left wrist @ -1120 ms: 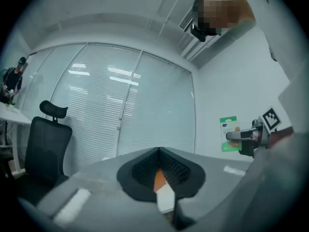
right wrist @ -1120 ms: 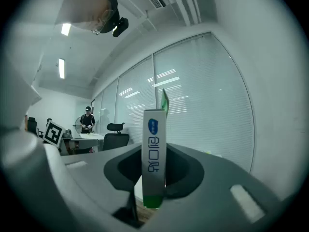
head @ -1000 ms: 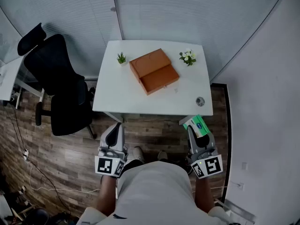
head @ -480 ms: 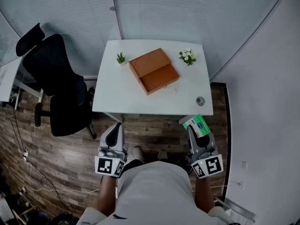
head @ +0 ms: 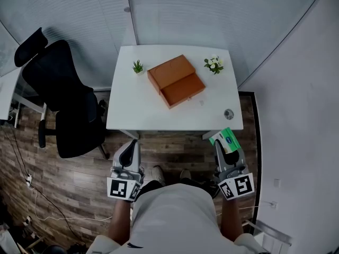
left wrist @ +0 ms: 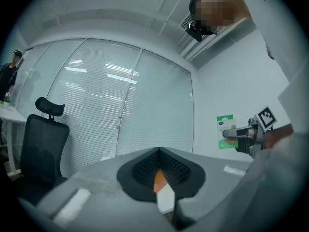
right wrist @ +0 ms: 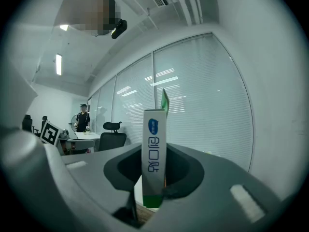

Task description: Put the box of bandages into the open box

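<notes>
The open orange-brown box [head: 176,81] lies in the middle of the white table [head: 127,110], lid folded back. The box of bandages [head: 226,140], green and white, sits below the table's front right corner, above the floor. My right gripper [head: 225,148] is shut on it. In the right gripper view the bandage box [right wrist: 154,153] stands upright between the jaws. My left gripper [head: 128,153] hangs in front of the table's left side, shut and holding nothing. From the left gripper view [left wrist: 161,180] the bandage box [left wrist: 224,131] shows off to the right.
A black office chair [head: 63,99] stands left of the table. On the table are a small green plant [head: 137,66], a pot of white flowers [head: 214,64] and a small round object [head: 228,113]. A glass partition runs behind, a wall to the right.
The whole view has drifted a few pixels to the right. Both grippers stay where they were, and the right one keeps hold of the bandage box.
</notes>
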